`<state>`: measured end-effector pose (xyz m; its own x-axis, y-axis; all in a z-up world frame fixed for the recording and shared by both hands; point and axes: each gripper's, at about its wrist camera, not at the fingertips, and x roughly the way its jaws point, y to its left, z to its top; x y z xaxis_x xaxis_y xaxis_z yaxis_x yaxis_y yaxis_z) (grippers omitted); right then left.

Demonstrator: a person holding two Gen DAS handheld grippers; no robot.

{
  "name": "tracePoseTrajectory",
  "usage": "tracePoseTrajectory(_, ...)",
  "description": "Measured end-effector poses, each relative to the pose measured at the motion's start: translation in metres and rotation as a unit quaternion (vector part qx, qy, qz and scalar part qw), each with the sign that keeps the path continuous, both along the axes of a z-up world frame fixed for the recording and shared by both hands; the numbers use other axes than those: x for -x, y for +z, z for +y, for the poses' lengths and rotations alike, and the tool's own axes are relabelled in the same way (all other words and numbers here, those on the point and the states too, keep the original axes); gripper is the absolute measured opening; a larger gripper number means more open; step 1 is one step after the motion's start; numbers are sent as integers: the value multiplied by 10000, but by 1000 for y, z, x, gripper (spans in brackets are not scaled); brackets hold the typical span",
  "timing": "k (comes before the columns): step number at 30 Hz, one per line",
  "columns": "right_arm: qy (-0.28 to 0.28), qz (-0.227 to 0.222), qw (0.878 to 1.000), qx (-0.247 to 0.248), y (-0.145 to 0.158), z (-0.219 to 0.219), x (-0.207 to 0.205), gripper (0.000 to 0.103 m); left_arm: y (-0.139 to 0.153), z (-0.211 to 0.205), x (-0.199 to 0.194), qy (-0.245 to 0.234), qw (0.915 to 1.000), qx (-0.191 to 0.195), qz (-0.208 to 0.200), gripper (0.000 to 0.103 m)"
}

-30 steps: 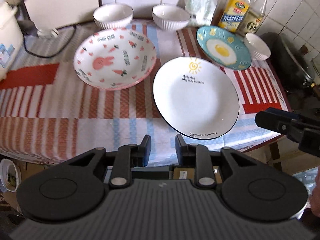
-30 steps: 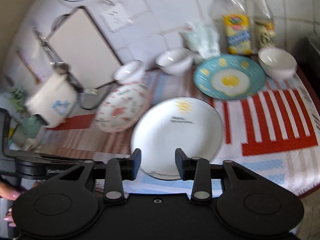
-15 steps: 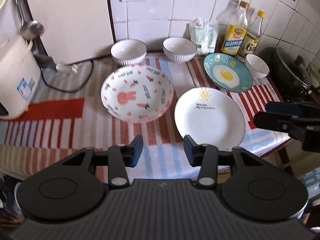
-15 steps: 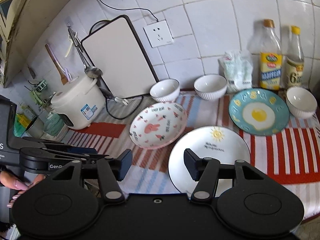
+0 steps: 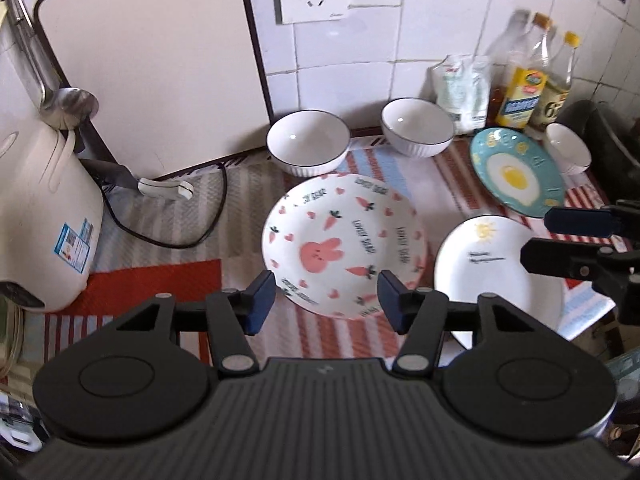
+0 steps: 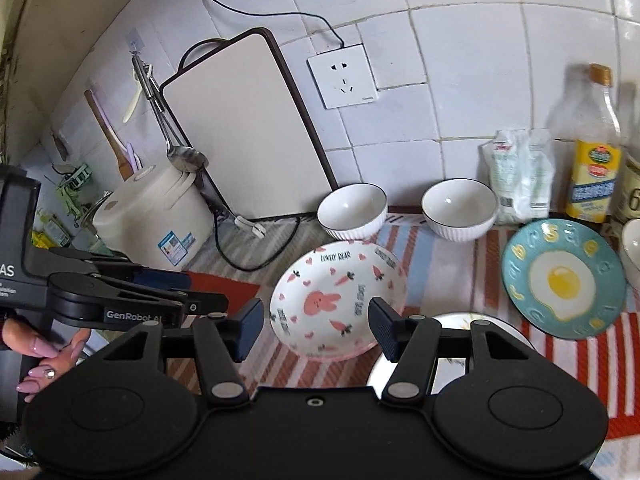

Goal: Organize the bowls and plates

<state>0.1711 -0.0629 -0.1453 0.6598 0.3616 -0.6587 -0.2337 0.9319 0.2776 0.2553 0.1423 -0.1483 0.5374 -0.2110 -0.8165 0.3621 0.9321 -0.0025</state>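
A pink rabbit plate [image 5: 344,244] [image 6: 338,300] lies mid-table on the striped cloth. A white sun plate [image 5: 496,276] [image 6: 464,322] lies to its right, partly hidden in the right wrist view. A blue egg plate [image 5: 516,172] [image 6: 562,278] lies at the back right. Two white bowls [image 5: 308,142] [image 5: 417,127] stand by the wall, a third small bowl [image 5: 568,152] at far right. My left gripper [image 5: 326,300] is open and empty, above the front of the rabbit plate. My right gripper [image 6: 316,330] is open and empty, also before that plate.
A rice cooker [image 5: 40,216] [image 6: 156,216] with its cord [image 5: 180,236] stands at left. A cutting board [image 5: 160,68] leans on the tiled wall. Oil bottles [image 5: 524,80] and a white bag [image 5: 464,92] stand at the back right. A dark pot [image 5: 604,136] is at far right.
Both grippers opened wider and drew back and up from the table. The views shifted left, from the white sun plate toward the rabbit plate.
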Motion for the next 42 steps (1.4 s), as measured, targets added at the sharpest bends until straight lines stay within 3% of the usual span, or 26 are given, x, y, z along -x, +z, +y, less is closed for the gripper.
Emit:
tracePoseTrajectory(4, -186, 32, 9997, -138, -19, 6, -23, 63, -19, 1, -21, -8, 9998, -182, 79, 62)
tracePoseTrajectory(7, -468, -49, 9989, -62, -36, 7, -38, 63, -38, 0, -39, 91, 9998, -78, 153, 65)
tracePoseTrajectory(11, -616, 283, 9967, -444, -65, 0, -64, 63, -66, -2, -60, 412, 9989, 45, 239, 65)
tracePoseTrajectory(18, -776, 630, 9946, -282, -107, -11, -97, 63, -112, 3, -82, 706, 9967, -17, 407, 65)
tracePoseTrajectory(24, -841, 975, 9912, -312, -134, -18, -112, 63, -137, 3, -89, 581, 9965, -78, 600, 63)
tracePoseTrajectory(30, -703, 1101, 9912, -211, -148, -19, -127, 63, -158, 5, -101, 579, 9943, 104, 893, 54)
tracePoseTrajectory(33, -777, 1247, 9881, -457, -152, -22, -137, 63, -166, 10, -108, 644, 9925, 230, 1010, 47)
tracePoseTrajectory(37, -829, 1270, 9877, -387, -155, -22, -147, 63, -167, 15, -110, 632, 9927, 492, 899, 29)
tracePoseTrajectory(40, -965, 1253, 9858, -558, -157, -26, -152, 63, -166, 17, -111, 505, 9938, 487, 861, 26)
tracePoseTrajectory(42, -941, 1308, 9853, -570, -160, -25, -156, 57, -166, 20, -112, 515, 9931, 563, 891, 25)
